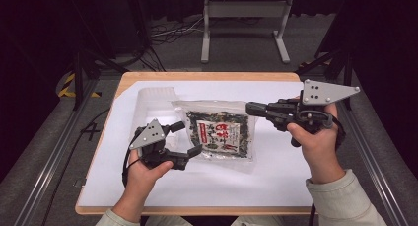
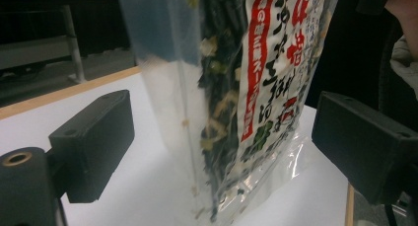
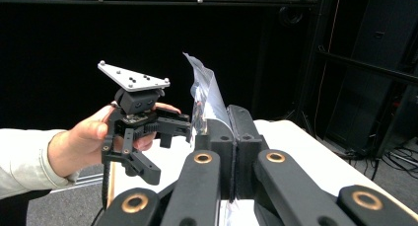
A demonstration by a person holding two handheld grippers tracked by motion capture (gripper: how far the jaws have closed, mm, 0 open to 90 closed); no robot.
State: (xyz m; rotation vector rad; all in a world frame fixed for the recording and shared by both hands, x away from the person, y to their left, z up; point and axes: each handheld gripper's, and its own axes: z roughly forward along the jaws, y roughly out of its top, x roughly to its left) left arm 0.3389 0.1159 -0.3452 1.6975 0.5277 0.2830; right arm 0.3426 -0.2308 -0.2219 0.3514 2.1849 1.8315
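A clear bag of dark dried seaweed (image 1: 217,132) with a red and white label hangs tilted over the white sheet. My right gripper (image 1: 252,107) is shut on the bag's upper right edge. In the right gripper view the jaws (image 3: 235,134) are pressed together with the crinkled film (image 3: 203,90) rising out of them. My left gripper (image 1: 188,138) is at the bag's lower left edge. Its jaws stand wide open on either side of the bag (image 2: 256,73), and the pads (image 2: 96,137) are apart from it. The left gripper (image 3: 160,130) also faces the right gripper view.
A white sheet (image 1: 148,186) covers the wooden table (image 1: 197,76). A translucent plastic container (image 1: 155,98) lies at the back left, behind the bag. Beyond the table, on the floor, stand a metal frame (image 1: 244,18) and cables. Rails run along both table sides.
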